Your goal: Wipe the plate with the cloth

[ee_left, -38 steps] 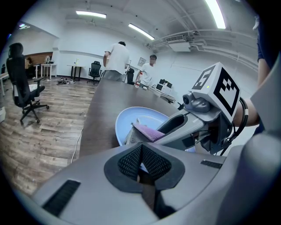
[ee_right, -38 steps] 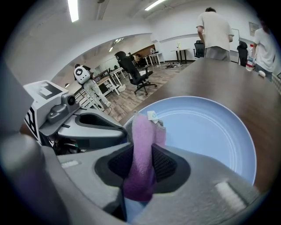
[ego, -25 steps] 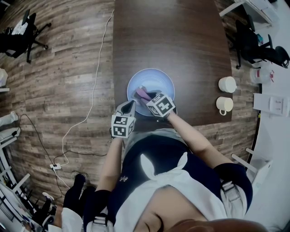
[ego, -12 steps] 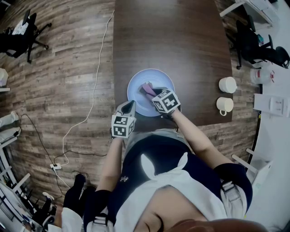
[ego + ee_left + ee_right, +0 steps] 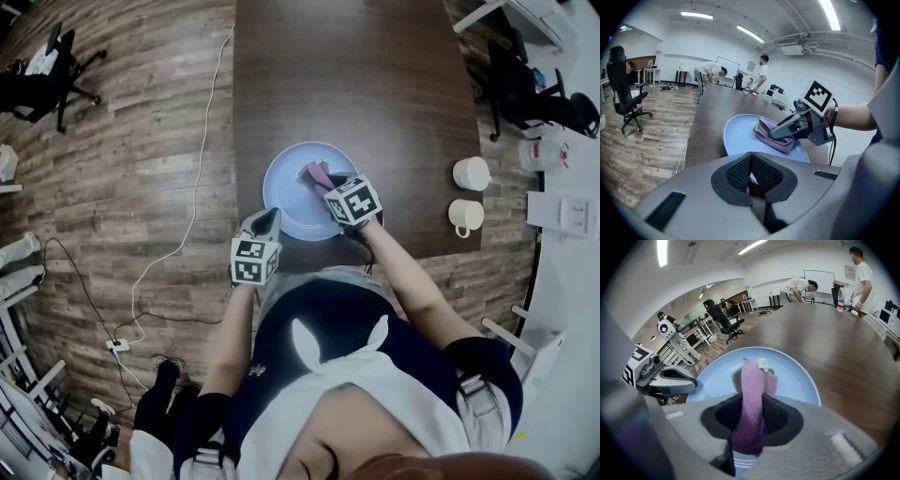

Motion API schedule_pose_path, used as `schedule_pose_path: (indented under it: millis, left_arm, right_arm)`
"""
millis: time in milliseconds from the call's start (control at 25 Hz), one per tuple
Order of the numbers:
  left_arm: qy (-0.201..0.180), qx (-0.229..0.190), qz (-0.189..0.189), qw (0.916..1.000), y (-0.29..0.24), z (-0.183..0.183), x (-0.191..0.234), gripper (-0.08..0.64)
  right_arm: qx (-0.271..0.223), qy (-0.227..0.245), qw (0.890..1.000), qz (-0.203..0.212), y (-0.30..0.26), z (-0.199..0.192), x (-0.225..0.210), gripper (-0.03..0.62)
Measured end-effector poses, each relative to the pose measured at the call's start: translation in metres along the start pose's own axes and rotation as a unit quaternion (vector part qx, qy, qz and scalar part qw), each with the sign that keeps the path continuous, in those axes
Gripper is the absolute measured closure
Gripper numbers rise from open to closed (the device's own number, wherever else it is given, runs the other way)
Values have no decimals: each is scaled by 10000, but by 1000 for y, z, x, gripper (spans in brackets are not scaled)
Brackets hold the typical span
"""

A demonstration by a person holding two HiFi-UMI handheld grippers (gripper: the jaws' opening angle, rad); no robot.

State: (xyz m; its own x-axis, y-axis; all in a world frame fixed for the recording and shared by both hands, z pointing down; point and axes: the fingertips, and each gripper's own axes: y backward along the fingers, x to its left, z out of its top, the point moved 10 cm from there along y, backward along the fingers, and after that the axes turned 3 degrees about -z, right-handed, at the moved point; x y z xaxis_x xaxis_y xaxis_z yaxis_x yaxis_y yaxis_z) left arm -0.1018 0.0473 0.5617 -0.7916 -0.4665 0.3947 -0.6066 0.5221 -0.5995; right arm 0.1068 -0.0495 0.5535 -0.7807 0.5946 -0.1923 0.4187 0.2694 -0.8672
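Note:
A pale blue plate (image 5: 284, 187) lies at the near edge of the dark wooden table (image 5: 347, 75). My left gripper (image 5: 268, 219) stays at the plate's near-left rim, its jaws shut on that rim (image 5: 752, 176). A purple cloth (image 5: 316, 174) lies on the right half of the plate, and my right gripper (image 5: 325, 185) is shut on it. In the right gripper view the cloth (image 5: 752, 394) runs out between the jaws onto the plate (image 5: 797, 380). The left gripper view shows the folded cloth (image 5: 771, 136) pressed flat on the plate (image 5: 738, 138) under the right gripper (image 5: 787, 129).
Two white cups (image 5: 471, 174) (image 5: 464, 217) stand at the table's right edge. A white cable (image 5: 202, 159) runs over the wooden floor at the left. Office chairs (image 5: 525, 89) stand at the right, and people stand at the table's far end (image 5: 761, 72).
My right gripper has slid the cloth to the right and a little farther away across the plate. The left gripper and the plate have not moved.

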Motion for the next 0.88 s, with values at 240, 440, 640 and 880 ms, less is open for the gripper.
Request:
schedule_pose_path:
  millis: [240, 440, 640, 880]
  left_arm:
    - [-5, 8, 21, 10000, -3, 2, -3, 557]
    - [-2, -9, 18, 10000, -1, 1, -1, 557]
    - [57, -4, 25, 10000, -1, 1, -3, 557]
    - [197, -41, 18, 9998, -2, 2, 1, 557]
  right_arm:
    - [-3, -45, 9998, -216, 6, -3, -17, 477]
    - [-19, 55, 9991, -428, 8, -3, -21, 476]
    - [61, 138, 9983, -558, 10, -5, -20, 476]
    - [232, 296, 9978, -537, 11, -5, -14, 476]
